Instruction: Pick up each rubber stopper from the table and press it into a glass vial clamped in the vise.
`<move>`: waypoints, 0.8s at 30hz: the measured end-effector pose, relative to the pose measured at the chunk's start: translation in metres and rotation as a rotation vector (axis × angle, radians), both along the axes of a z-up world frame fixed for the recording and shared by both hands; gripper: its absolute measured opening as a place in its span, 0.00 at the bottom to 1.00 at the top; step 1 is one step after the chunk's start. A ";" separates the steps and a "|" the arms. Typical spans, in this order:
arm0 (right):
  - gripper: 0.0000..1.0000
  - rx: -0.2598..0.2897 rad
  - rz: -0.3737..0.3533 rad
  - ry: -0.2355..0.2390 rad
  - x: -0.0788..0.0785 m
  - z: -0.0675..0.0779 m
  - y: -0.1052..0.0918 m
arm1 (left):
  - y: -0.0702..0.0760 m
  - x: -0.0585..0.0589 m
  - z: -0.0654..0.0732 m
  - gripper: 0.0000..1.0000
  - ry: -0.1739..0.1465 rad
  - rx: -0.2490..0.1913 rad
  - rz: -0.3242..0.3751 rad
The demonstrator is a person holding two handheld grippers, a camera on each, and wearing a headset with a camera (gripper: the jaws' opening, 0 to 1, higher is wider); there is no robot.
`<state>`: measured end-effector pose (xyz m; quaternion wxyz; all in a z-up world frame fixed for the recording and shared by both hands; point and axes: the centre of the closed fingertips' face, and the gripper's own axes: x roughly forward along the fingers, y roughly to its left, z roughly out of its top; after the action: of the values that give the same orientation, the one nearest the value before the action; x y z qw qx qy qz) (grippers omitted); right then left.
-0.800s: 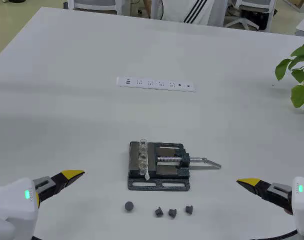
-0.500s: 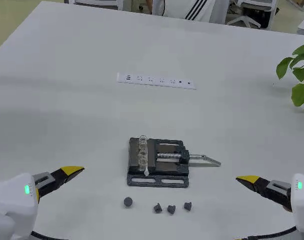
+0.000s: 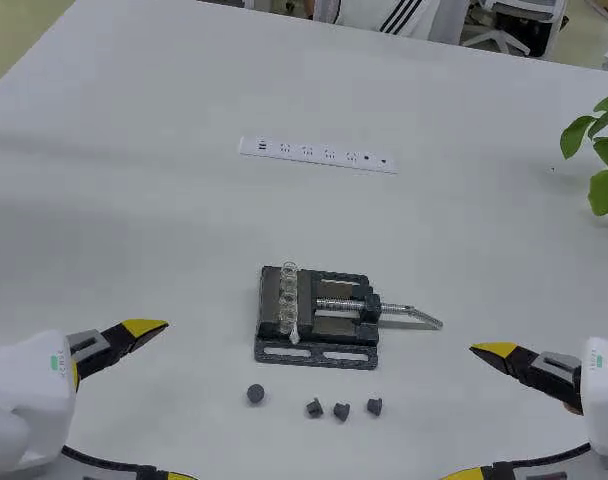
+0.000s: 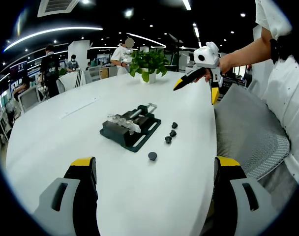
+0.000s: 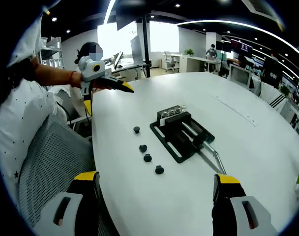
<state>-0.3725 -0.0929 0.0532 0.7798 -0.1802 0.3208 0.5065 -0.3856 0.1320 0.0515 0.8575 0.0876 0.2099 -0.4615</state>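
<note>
- At the near edge of the white table (image 3: 134, 200), the left gripper (image 4: 155, 167) is held with its yellow-tipped jaws spread wide apart, and nothing is gripped between them.
- The right gripper (image 5: 158, 178) is likewise held wide open and empty, its jaws framing the work from the opposite side.
- In the head view, one gripper is seen low at each bottom corner, both well apart from the work and from each other.
- Four dark rubber stoppers (image 3: 341, 411) are seen lying on the table between the two grippers, just in front of the vise and touched by neither gripper.
- One of them, the lone stopper (image 3: 256, 394), is set apart to the left, while the other three are grouped close together in a short row.
- The black vise (image 3: 324, 340) is placed flat on the table beyond the stoppers, with its screw handle (image 3: 416, 318) pointing to the right.
- A row of clear glass vials (image 3: 287, 298) is clamped at the left end of the vise.
- A white power strip (image 3: 316, 154) is laid farther back on the table, well apart from the vise.
- Green plant leaves (image 3: 606, 150) are seen at the right edge.
- A person's striped white garment (image 3: 389, 14) is seen past the far edge of the table.
</note>
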 end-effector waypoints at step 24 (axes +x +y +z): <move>0.80 -0.105 0.271 0.013 0.006 0.019 0.071 | 0.002 0.001 0.004 0.99 -0.031 -0.020 0.013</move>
<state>-0.3663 -0.0223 0.0719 0.6917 -0.2592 0.3246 0.5907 -0.3842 0.1343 0.0556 0.8646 0.0847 0.1923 -0.4564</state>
